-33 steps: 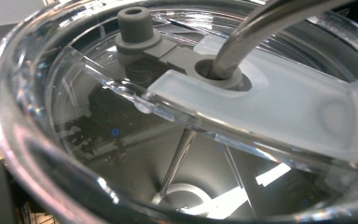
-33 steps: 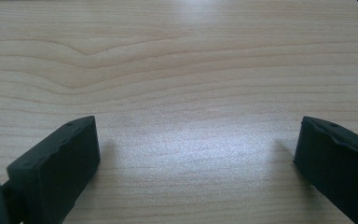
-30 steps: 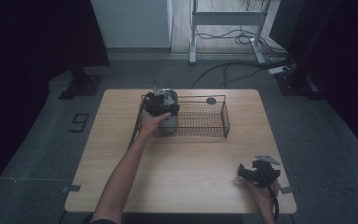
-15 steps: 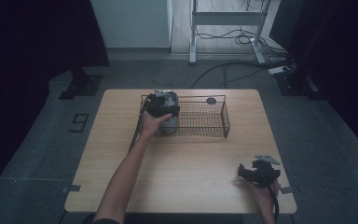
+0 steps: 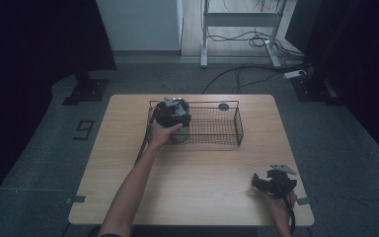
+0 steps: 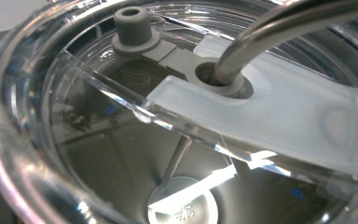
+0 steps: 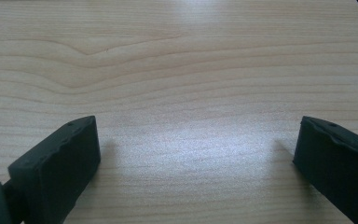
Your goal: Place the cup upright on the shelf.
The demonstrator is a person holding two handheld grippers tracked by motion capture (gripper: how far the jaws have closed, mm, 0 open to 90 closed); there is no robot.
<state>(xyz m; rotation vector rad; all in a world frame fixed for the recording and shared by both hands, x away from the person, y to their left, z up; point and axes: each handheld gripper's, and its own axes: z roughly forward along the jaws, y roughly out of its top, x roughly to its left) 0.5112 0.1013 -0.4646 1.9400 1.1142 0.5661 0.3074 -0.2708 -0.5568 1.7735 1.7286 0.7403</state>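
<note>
Item: wire basket [image 5: 227, 132], far table [image 5: 202, 173] edge; bare tabletop toward me. Clear lidded cup [image 6: 121, 140], metal straw [image 6: 270, 32]. My left gripper [image 5: 173, 114]: grip undeterminable. Right gripper [image 7: 196, 154]: wide, empty.

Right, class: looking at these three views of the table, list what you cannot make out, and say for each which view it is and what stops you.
- Left gripper, high view: the hand and body cover its jaws, so any grip is unreadable.
- Clear lidded cup, left gripper view: cut off by every edge; glare hides its contents.
- Metal straw, same view: upper end cut off.
- Small dark round thing behind the wire basket, high view: too small to name.
</note>
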